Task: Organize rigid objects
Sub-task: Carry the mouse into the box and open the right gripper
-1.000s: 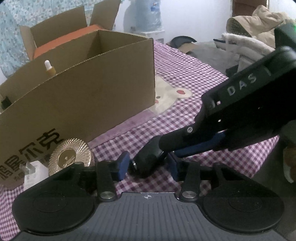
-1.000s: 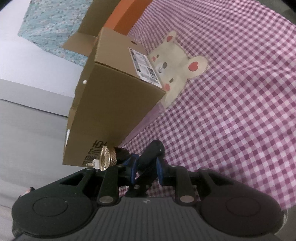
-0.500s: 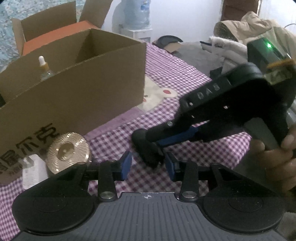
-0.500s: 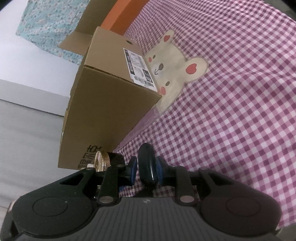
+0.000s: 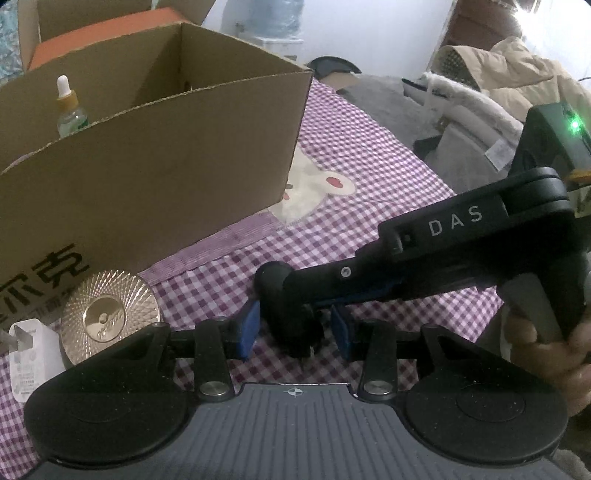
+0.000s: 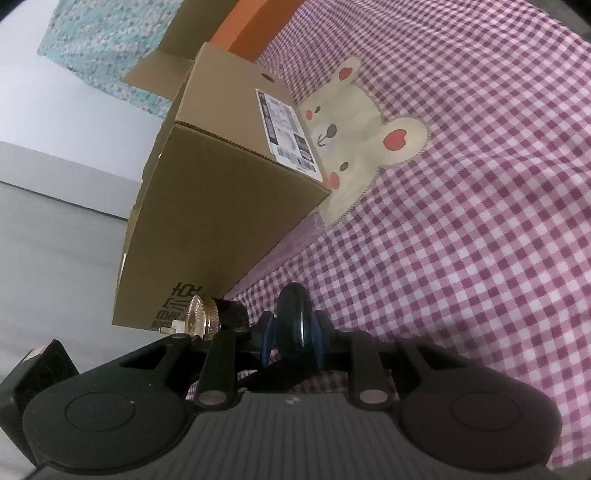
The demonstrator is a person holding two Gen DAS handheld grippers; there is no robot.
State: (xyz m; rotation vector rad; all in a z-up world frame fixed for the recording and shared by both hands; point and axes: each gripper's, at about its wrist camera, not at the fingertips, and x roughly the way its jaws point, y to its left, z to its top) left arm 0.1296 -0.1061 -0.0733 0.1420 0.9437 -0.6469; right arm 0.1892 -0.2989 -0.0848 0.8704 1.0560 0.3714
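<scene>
My right gripper is shut on a black disc-shaped object, seen edge-on between its blue pads. In the left wrist view the right gripper reaches in from the right, carrying the black object. The object hangs between the blue pads of my left gripper, which is open: the left pad is close against it and a gap shows at the right pad. An open cardboard box stands at the left on the checked cloth, with a dropper bottle inside.
A gold-lidded round jar and a white charger plug lie against the box front. An orange box sits behind the carton. Coats are piled at the far right. A person's hand grips the right handle.
The black object has turned from slanted to edge-on in the right gripper's pads. The left gripper's view has shifted and tilted, showing more of the box's inside; the object stays between its pads.
</scene>
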